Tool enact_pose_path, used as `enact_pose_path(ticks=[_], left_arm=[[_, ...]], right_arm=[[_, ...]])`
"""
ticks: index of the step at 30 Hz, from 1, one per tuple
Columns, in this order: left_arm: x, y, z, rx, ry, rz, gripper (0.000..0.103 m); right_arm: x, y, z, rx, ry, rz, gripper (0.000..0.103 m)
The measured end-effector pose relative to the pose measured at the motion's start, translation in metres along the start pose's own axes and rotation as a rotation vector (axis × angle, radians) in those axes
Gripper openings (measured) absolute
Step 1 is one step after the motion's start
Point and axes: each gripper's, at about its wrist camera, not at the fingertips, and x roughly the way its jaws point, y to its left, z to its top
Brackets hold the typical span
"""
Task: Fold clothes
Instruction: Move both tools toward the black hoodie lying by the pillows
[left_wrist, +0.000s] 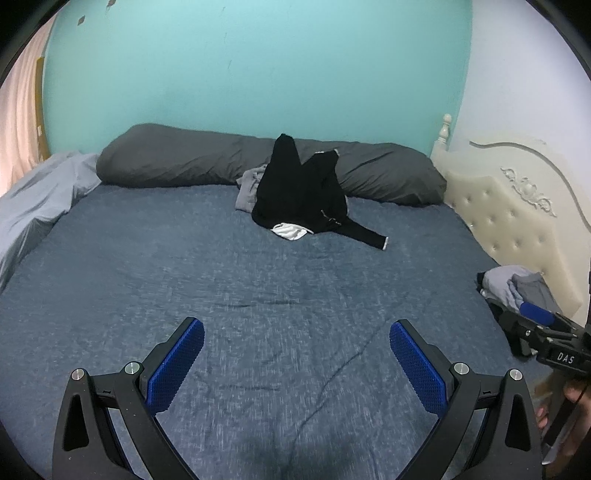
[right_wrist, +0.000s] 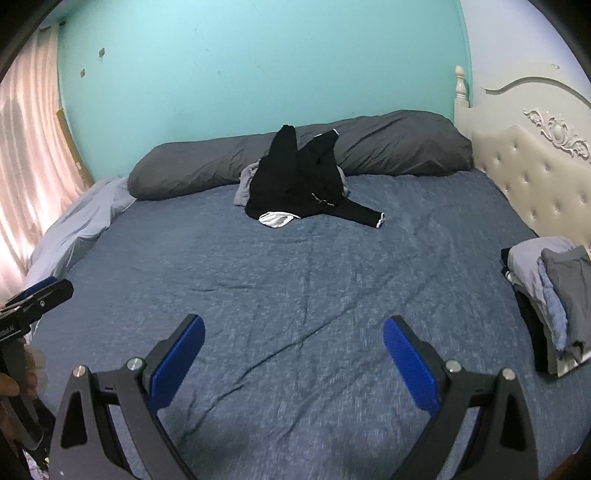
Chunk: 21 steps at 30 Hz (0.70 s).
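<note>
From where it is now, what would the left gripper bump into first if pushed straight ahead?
Probably the blue bedsheet itself, since the open left gripper tilts down; skimming above it, next comes the black garment.

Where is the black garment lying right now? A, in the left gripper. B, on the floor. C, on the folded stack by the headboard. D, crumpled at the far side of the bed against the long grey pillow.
D: the black garment sits in a heap on the blue bedspread, leaning on the grey pillow, while the left gripper and right gripper are open and empty.
</note>
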Motion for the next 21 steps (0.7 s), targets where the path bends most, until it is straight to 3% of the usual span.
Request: enact_pose_path(ticks=[8, 21], left_arm=[[0.092, 0.025, 0.017, -0.035, 0.034, 0.014, 0.103], [0.237, 0.071, 0.034, -0.102, 0.099, 0.039, 0.103]], right_arm=[[0.089, -0.027, 0.029, -0.013, 0.045, -0.005, 0.098], [0.271, -0.041, 0.073, -0.02, 0.128, 0.065, 0.098]])
